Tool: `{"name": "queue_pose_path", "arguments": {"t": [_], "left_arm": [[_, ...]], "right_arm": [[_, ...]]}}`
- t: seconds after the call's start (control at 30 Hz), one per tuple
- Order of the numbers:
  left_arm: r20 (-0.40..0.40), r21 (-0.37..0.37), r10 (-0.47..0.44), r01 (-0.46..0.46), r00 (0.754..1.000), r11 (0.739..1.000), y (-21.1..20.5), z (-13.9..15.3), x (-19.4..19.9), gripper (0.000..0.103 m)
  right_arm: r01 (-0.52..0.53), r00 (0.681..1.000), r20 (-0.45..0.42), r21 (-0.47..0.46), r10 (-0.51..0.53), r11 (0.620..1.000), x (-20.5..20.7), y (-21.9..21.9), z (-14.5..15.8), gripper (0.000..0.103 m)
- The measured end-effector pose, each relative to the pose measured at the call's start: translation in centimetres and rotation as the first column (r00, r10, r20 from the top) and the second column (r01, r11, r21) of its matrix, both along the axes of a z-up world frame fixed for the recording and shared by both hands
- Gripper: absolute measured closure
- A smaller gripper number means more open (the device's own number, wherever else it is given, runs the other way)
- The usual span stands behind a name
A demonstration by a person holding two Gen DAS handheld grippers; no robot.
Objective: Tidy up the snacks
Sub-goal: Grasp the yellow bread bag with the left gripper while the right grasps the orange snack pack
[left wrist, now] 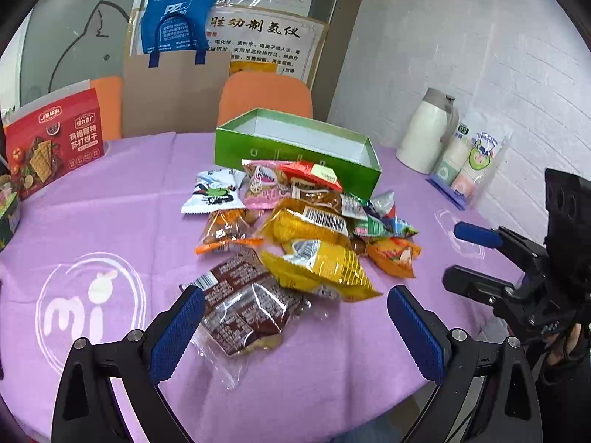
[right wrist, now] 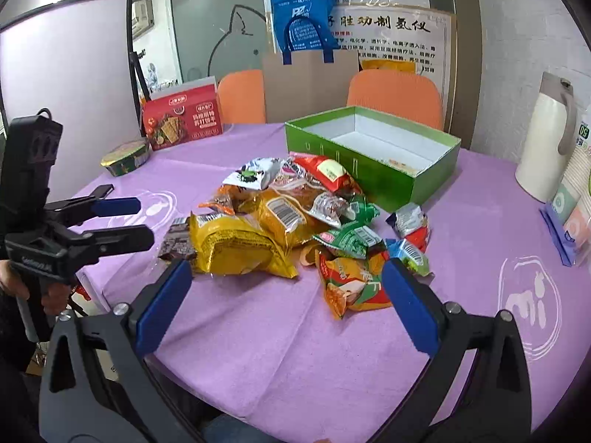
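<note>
Left gripper (left wrist: 295,317) open at near table edge, empty, brown packet (left wrist: 240,310) lying between its fingers, long axis running from near-right toward far-left. Right gripper (right wrist: 284,295) likewise open and empty, orange packet (right wrist: 351,284) just ahead by its right finger. Further in, mid-table, snack pile (right wrist: 291,206) heaped on purple cloth (right wrist: 258,332). Beyond pile, toward far edge, green box (right wrist: 369,155) open and nearly empty. Judged nearer for brown packet: left gripper.
</note>
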State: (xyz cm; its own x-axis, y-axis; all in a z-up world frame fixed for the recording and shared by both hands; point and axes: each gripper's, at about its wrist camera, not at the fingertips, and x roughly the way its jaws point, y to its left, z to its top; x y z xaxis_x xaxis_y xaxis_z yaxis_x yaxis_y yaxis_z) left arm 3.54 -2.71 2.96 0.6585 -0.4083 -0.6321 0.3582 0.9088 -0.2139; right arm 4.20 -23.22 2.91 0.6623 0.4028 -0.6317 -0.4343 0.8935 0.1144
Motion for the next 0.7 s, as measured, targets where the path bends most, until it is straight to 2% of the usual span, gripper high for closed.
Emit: {"name": "queue_pose_path", "arguments": {"t": [0.07, 0.13, 0.33, 0.37, 0.4, 0.43, 0.47, 0.57, 0.6, 0.63, 0.67, 0.7], "left_arm": [[0.0, 0.019, -0.021, 0.021, 1.0, 1.0, -0.4, -0.3, -0.2, 0.002], [0.01, 0.036, -0.037, 0.037, 0.999, 0.999, -1.0, -0.3, -0.1, 0.002], [0.036, 0.08, -0.087, 0.084, 0.996, 0.993, -3.3, 0.1, 1.9, 0.002], [0.031, 0.092, -0.097, 0.094, 0.995, 0.991, -3.9, 0.0, 2.4, 0.002], [0.024, 0.102, -0.107, 0.104, 0.994, 0.989, -4.4, -0.2, 3.0, 0.002], [0.013, 0.113, -0.117, 0.115, 0.993, 0.987, -4.9, -0.4, 3.6, 0.002], [0.004, 0.123, -0.127, 0.125, 0.992, 0.984, -5.4, -0.7, 4.1, 0.002], [-0.02, 0.155, -0.155, 0.156, 0.988, 0.975, -6.4, -1.6, 5.1, 0.003], [-0.028, 0.163, -0.165, 0.167, 0.986, 0.972, -6.6, -1.9, 5.3, 0.005], [-0.039, 0.164, -0.173, 0.177, 0.984, 0.97, -6.7, -2.2, 5.4, 0.015], [-0.059, 0.16, -0.184, 0.191, 0.981, 0.968, -6.7, -2.5, 5.6, 0.031], [-0.079, 0.156, -0.189, 0.199, 0.979, 0.967, -6.8, -2.9, 5.7, 0.039]], "right_arm": [[0.026, 0.999, -0.044, -0.018, -0.027, 0.999, 0.9, -0.4, -1.3, 0.01], [0.052, 0.996, -0.066, -0.039, -0.055, 0.998, 1.7, -0.8, -2.2, 0.014], [0.099, 0.991, -0.088, -0.081, -0.106, 0.992, 3.9, -1.3, -4.0, 0.016], [0.097, 0.99, -0.094, -0.087, -0.105, 0.991, 4.1, -1.3, -4.4, 0.019], [0.094, 0.99, -0.1, -0.095, -0.103, 0.991, 4.1, -1.3, -4.7, 0.026], [0.093, 0.989, -0.107, -0.115, -0.106, 0.989, 4.1, -1.3, -5.0, 0.046], [0.1, 0.988, -0.099, -0.147, -0.115, 0.984, 3.9, -1.4, -5.2, 0.06], [0.082, 0.988, -0.123, -0.123, -0.097, 0.989, 2.7, -2.6, -5.1, 0.065], [0.077, 0.988, -0.127, -0.115, -0.091, 0.99, 2.3, -2.9, -4.9, 0.066], [0.072, 0.988, -0.128, -0.114, -0.087, 0.991, 1.7, -3.2, -4.8, 0.066], [0.068, 0.988, -0.13, -0.112, -0.083, 0.991, 1.2, -3.5, -4.8, 0.066], [0.065, 0.988, -0.131, -0.108, -0.079, 0.992, 0.8, -3.7, -4.8, 0.065]]}}
